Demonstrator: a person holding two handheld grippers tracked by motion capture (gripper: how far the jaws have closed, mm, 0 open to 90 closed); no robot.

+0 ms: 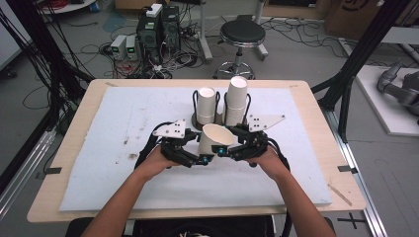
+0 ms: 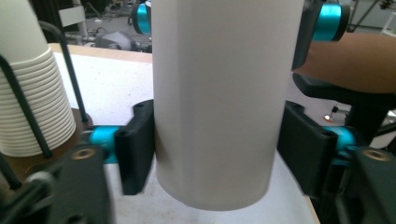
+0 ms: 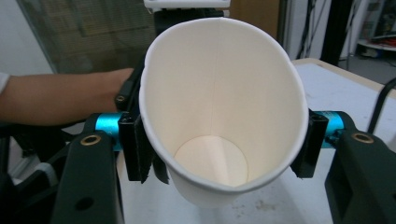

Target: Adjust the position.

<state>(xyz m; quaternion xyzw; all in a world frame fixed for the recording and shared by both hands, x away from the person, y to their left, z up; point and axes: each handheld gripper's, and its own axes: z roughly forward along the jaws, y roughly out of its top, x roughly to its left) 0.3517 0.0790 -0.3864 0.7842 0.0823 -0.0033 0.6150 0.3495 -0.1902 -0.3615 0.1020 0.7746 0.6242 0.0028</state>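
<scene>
two handheld grippers meet over a white mat (image 1: 123, 148) at the table's centre, both clamped on one paper cup (image 1: 213, 139). the left gripper (image 1: 196, 159) pinches the cup's lower body, jaws pressed flat vs. its sides in the left gripper view; cup (image 2: 219, 102) stands upright btwn them, base just above the mat. the right gripper (image 1: 226, 149) grips near the rim, jaws closed enough to squeeze the mouth oval; cup (image 3: 219, 121) tilts w/ its opening toward that camera. just behind, two stacks of cups (image 1: 222, 103) sit in a wire holder (image 1: 217, 117).
</scene>
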